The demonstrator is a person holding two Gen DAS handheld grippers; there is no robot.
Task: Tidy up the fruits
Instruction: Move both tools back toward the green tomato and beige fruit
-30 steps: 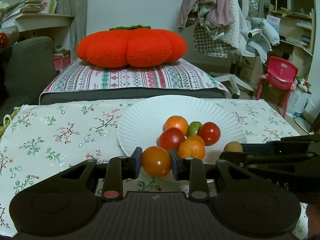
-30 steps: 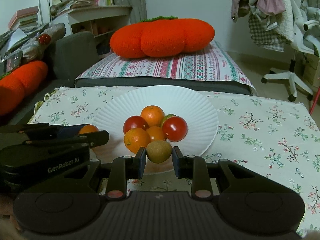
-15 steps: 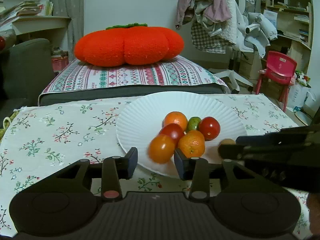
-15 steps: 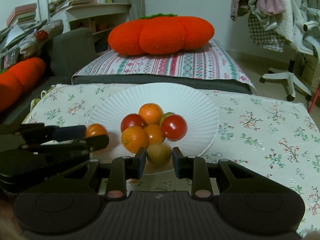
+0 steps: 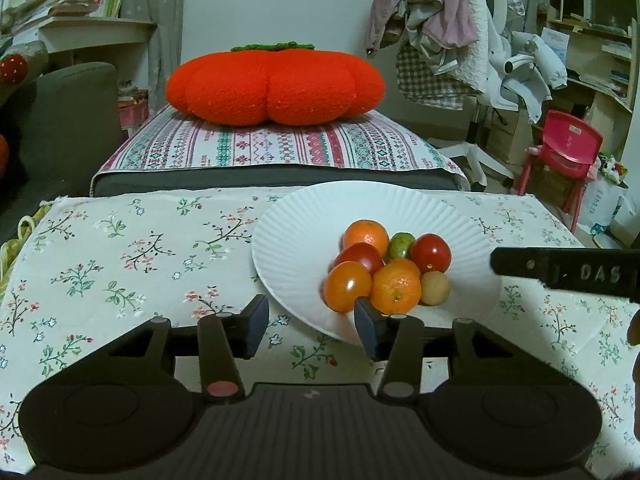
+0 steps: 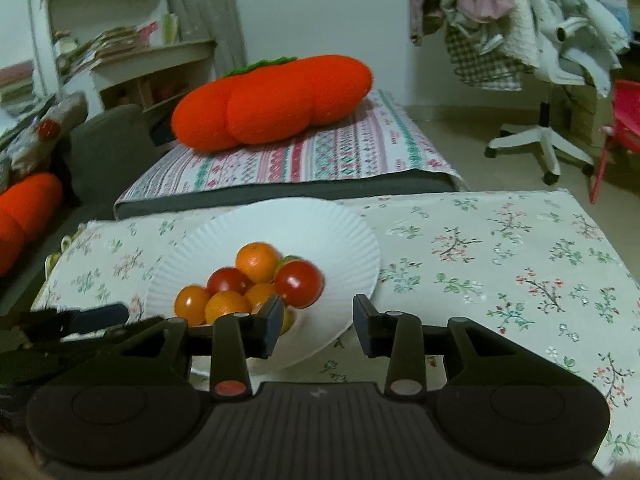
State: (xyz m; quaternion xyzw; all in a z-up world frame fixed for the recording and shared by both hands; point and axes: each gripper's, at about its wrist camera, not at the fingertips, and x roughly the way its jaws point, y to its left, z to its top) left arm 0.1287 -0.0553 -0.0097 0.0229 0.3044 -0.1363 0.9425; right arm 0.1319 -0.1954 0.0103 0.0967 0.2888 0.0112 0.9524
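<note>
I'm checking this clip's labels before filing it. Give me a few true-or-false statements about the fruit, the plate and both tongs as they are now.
1. Both tongs are open and hold nothing. True: left tongs and right tongs stand apart, empty.
2. The fruit is spread over the tablecloth. False: every visible fruit sits bunched on the white paper plate.
3. The orange tomato lies at the pile's near left edge in the left wrist view. True.
4. The small brown fruit is clamped in the right tongs. False: it rests on the plate beside the mandarin.
5. The plate lies on a floral tablecloth. True.
</note>
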